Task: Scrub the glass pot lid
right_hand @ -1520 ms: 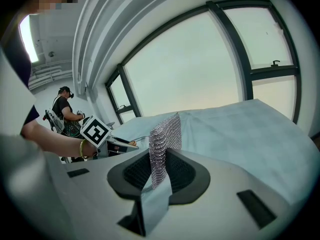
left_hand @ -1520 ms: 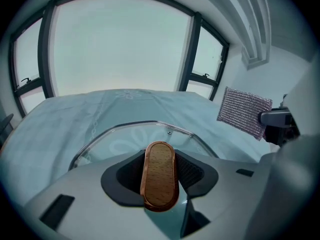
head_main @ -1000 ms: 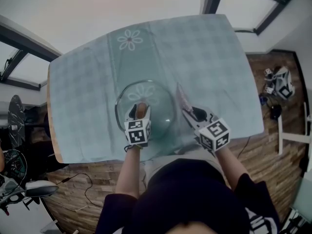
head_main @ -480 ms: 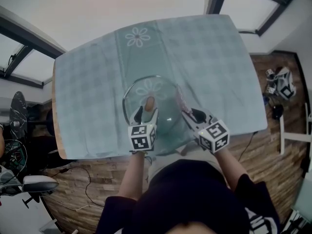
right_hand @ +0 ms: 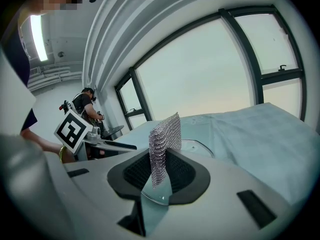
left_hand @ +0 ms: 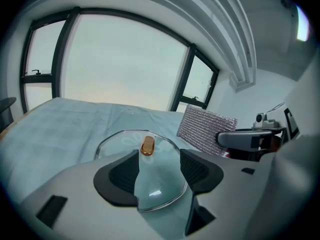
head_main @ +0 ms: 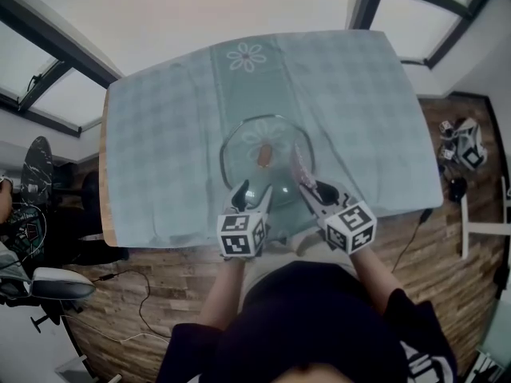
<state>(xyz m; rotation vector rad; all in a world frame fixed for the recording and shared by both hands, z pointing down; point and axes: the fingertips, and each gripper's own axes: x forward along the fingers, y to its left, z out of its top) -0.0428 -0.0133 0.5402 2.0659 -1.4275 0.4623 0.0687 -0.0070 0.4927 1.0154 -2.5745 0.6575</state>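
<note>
stiff, slick, breakable glass lid (head_main: 243, 146), probably best held by its knob (head_main: 264, 155); left gripper (head_main: 252, 192) jaws apart, right gripper (head_main: 316, 188) pinching the scrubber (head_main: 297, 164).

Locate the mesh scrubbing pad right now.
Head view, right of centre: the mesh scrubbing pad stands upright, clamped in the right gripper, by the right rim of the glass lid.

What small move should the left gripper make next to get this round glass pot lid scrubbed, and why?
Probably ease the left gripper forward and close on the brown oval knob. Its jaws stand open, gripping nothing, knob just ahead, while the right gripper holds the silvery mesh scrubber upright beside the round glass pot lid; steadying the lid should help.
</note>
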